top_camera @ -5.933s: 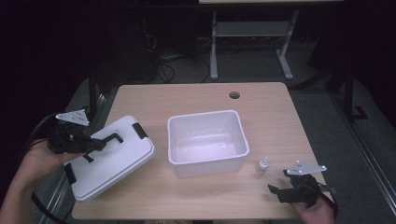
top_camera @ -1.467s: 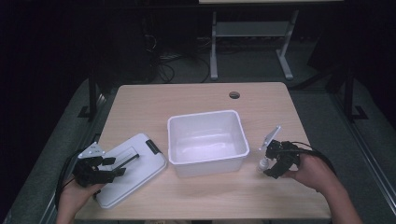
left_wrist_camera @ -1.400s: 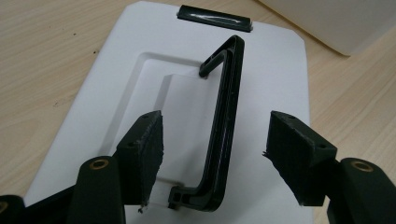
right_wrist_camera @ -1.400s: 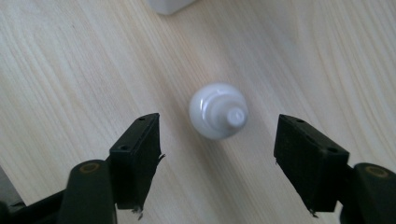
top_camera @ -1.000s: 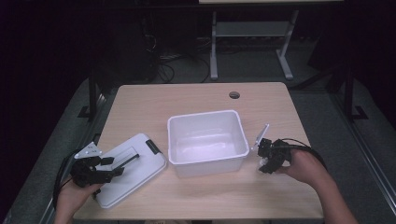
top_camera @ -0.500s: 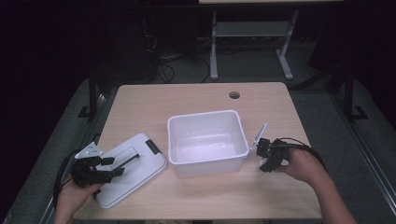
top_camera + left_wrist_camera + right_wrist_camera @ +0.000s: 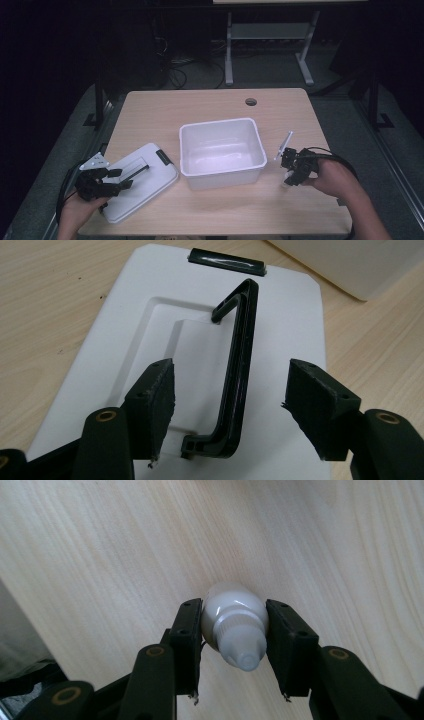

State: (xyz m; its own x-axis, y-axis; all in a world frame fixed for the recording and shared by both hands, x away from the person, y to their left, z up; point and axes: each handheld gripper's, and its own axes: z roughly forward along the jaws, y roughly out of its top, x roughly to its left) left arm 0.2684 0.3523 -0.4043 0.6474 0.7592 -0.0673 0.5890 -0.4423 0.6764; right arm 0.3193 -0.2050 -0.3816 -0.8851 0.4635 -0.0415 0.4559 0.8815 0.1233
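Pads of our right gripper [image 7: 234,645] have just closed onto the small white plastic dropper bottle [image 7: 234,630]. Next we lift it toward the white plastic tub [image 7: 221,150] beside us; left gripper [image 7: 230,405] waits, jaws spread.

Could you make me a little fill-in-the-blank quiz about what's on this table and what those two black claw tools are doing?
1. The right gripper is shut on a small white ____.
2. The left gripper stands open around the black ____ of the white lid.
3. The white tub in the middle of the table has ____ inside it.

Missing words: bottle; handle; nothing
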